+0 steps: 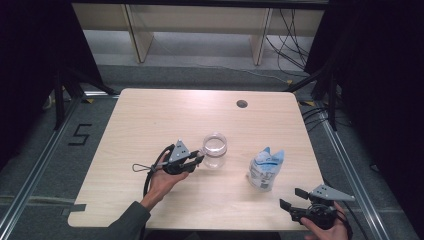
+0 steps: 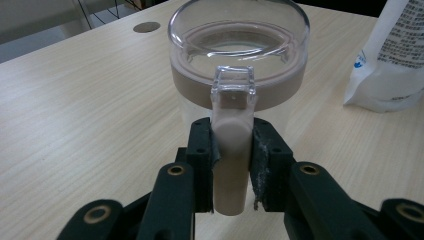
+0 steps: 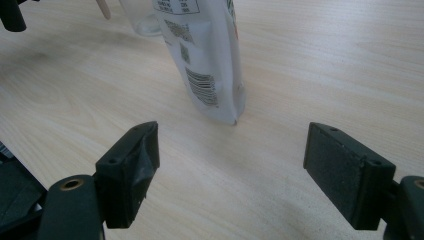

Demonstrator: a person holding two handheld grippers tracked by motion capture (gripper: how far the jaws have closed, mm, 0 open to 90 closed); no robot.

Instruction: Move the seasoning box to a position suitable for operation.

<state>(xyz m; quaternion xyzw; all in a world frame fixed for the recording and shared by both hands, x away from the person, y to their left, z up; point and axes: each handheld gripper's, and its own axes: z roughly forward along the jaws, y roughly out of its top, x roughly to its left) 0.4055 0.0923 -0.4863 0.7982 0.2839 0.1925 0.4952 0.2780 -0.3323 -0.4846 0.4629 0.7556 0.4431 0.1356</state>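
Tongs point(image 2: 232, 150) clamp jar handle point(image 2: 231, 150); table edges point(image 1: 125, 95) distant.

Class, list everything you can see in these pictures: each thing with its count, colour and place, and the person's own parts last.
Table: one, pale wood, centre of the high view.
Hole: one, dark, round, far right part of the tabletop.
Jar: one, clear with a beige band and handle, mid-table, upright.
Pouch: one, white with blue print, standing right of the jar, apart from it.
Left claw: one, black, shut on the jar's handle.
Right claw: one, black, open, near table edge, pointing at the pouch.
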